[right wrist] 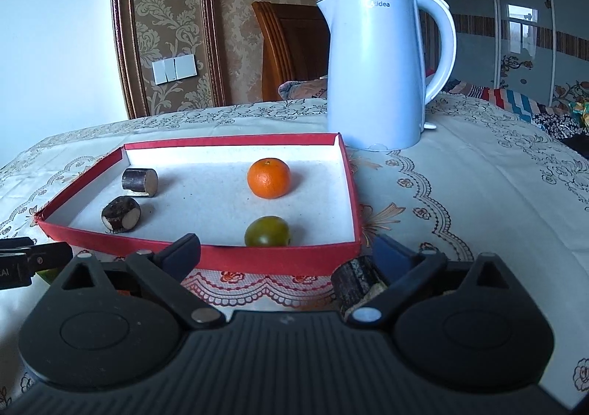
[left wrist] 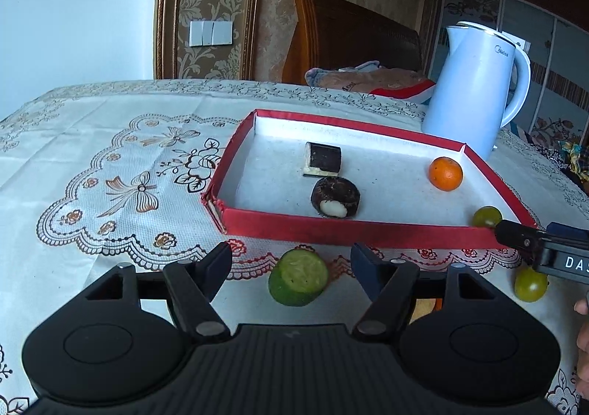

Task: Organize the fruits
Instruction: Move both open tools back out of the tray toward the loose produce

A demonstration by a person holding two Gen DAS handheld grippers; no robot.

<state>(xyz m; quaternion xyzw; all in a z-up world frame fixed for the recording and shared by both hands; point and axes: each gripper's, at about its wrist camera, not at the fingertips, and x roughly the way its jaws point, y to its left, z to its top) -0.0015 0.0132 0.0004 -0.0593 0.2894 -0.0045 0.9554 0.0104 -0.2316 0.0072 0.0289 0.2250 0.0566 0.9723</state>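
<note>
Left gripper: I see my left gripper (left wrist: 291, 260) part open with nothing held; the cut cucumber piece (left wrist: 298, 277) lies on the tablecloth (left wrist: 110, 157) between the fingers, which do not touch it.
Right gripper: my right gripper (right wrist: 291, 253) stands wide open and empty, just short of the tray's near wall.
Tray: the red tray (right wrist: 257, 260) sits mid-table, in front of the white kettle (right wrist: 375, 72).
Already in: two dark sugarcane chunks (right wrist: 140, 182) toward the tray's left side, the orange (right wrist: 268, 178) near its right wall, one green tomato (right wrist: 267, 231) at its near right corner.
Still out: the cucumber piece before the tray's near wall, a second green tomato (left wrist: 530, 284) on the cloth near the tray's near right corner, and another dark chunk (right wrist: 359, 284) against my right finger.
Progress: I judge it a bit over halfway, four in and three visible outside.
Next: I would close the left on the cucumber.
</note>
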